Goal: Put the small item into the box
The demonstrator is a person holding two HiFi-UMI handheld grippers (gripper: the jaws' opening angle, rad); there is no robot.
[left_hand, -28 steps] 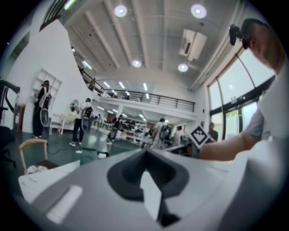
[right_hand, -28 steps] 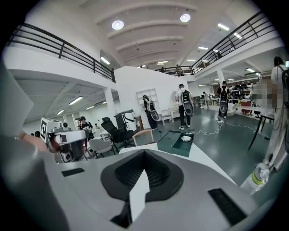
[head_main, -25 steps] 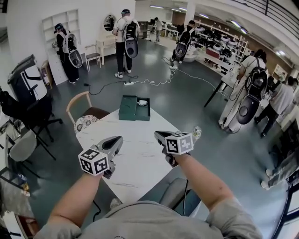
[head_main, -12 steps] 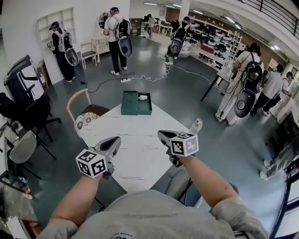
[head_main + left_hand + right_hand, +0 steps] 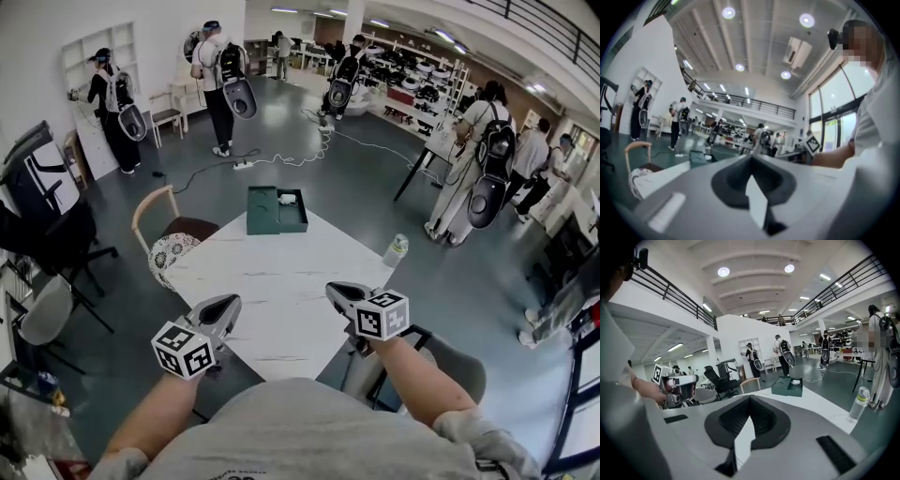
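A dark green box (image 5: 265, 210) lies open at the far end of the white table (image 5: 281, 291), its lid flat to the left. A small white item (image 5: 289, 199) rests in its right half. My left gripper (image 5: 225, 306) and right gripper (image 5: 338, 292) hover side by side over the table's near edge, far short of the box. Both are shut with nothing between the jaws. The right gripper view shows its shut jaw tips (image 5: 749, 400), the box (image 5: 787, 386) beyond them, and the left gripper (image 5: 679, 387) off to the left. In the left gripper view the box (image 5: 698, 157) is small and distant.
A clear water bottle (image 5: 396, 250) stands at the table's right edge. A wooden chair (image 5: 161, 225) with a patterned cushion sits at the table's left, a grey chair (image 5: 455, 366) by my right arm. Several people with backpacks stand around; a cable (image 5: 281, 161) lies on the floor.
Both grippers have drawn back toward my body and sit lower in the head view. The box and table look farther away. The jaws stay shut.
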